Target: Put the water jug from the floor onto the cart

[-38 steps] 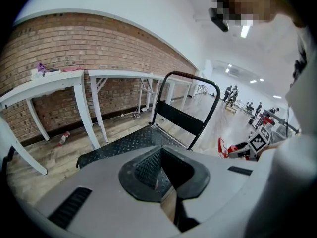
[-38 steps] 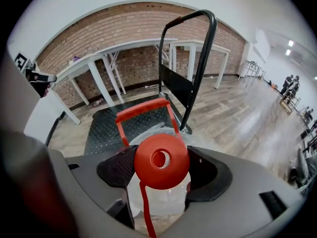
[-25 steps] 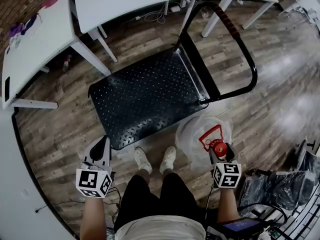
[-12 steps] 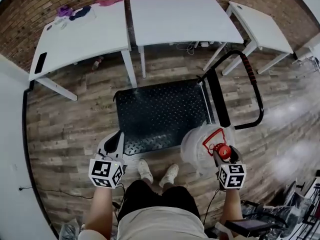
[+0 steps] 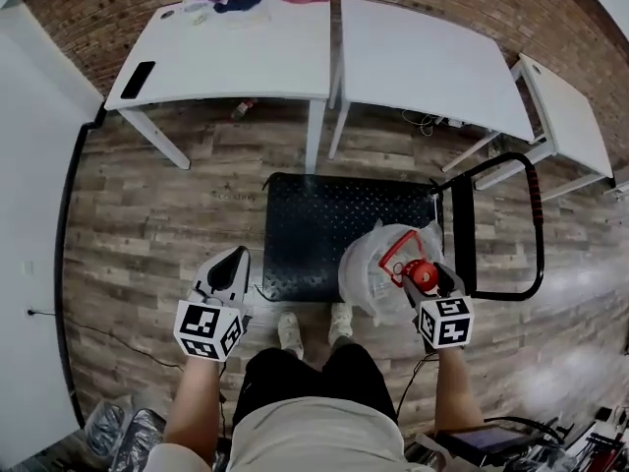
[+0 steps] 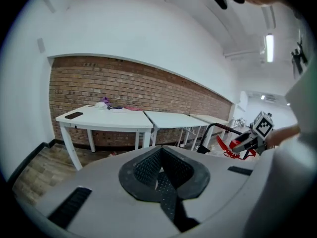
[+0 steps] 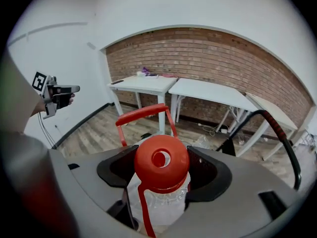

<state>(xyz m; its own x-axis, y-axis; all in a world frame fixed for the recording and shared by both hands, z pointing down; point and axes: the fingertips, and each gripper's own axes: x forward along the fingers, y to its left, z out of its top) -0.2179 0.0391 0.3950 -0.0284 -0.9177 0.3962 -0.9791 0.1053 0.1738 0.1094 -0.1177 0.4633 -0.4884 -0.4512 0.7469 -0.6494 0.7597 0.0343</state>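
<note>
- We see the left hand-held gripper [image 5: 234,262] pressed together and empty, just left of the cart [image 5: 314,229].
- White benches [image 5: 236,57] stand behind the cart.
- The right hand-held gripper [image 5: 423,275] pinches the water jug [image 5: 371,264] at its red-capped neck, over the cart's right end, beside the cart handle [image 5: 537,234].

I see the water jug [image 5: 371,264] as a clear plastic bottle with a red cap [image 7: 161,161] and a red carrying handle [image 7: 142,114] that stands up beside the cap. Its neck sits between the jaws of the right gripper [image 5: 423,279], which close on it just under the cap. In the head view the jug body lies over the near right corner of the cart [image 5: 324,226]; I cannot tell if it touches the deck. The cart is a flat black platform with a dotted surface. At its right end it has a black push bar [image 5: 536,226] with a red-striped grip.
</note>
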